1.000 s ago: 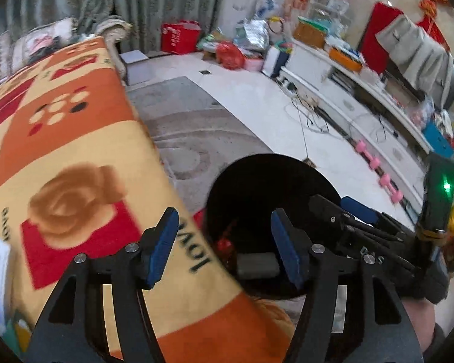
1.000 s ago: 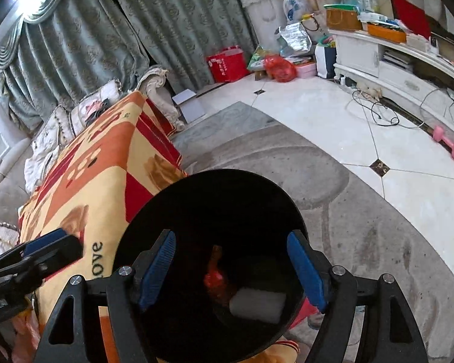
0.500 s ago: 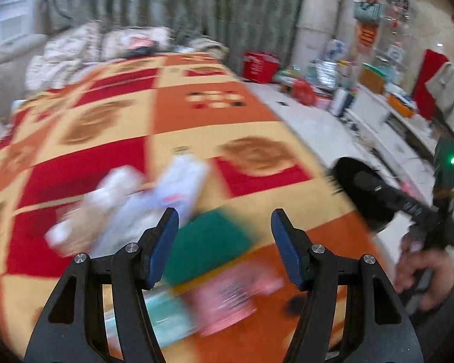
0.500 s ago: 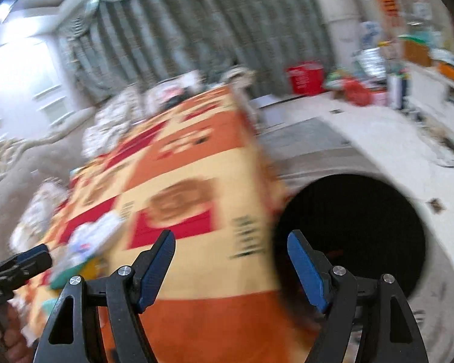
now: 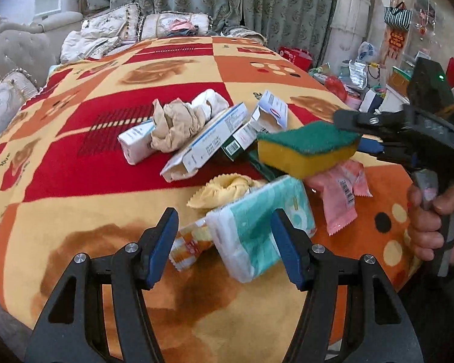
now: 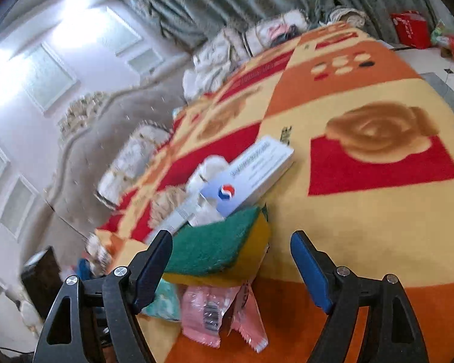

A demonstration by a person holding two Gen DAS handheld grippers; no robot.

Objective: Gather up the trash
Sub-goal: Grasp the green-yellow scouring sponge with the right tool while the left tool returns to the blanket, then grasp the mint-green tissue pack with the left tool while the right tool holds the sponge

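Right tongs (image 6: 230, 267) opening over green-yellow sponge (image 6: 218, 246)

Patterned blanket (image 5: 75, 157) — litter pile (image 5: 215, 139)

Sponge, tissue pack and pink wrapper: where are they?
sponge (image 5: 307, 148), left wrist view, on its yellow side.
tissue pack (image 5: 257, 227), left wrist view, on its teal front.
pink wrapper (image 6: 210, 311), right wrist view, near its barcode.
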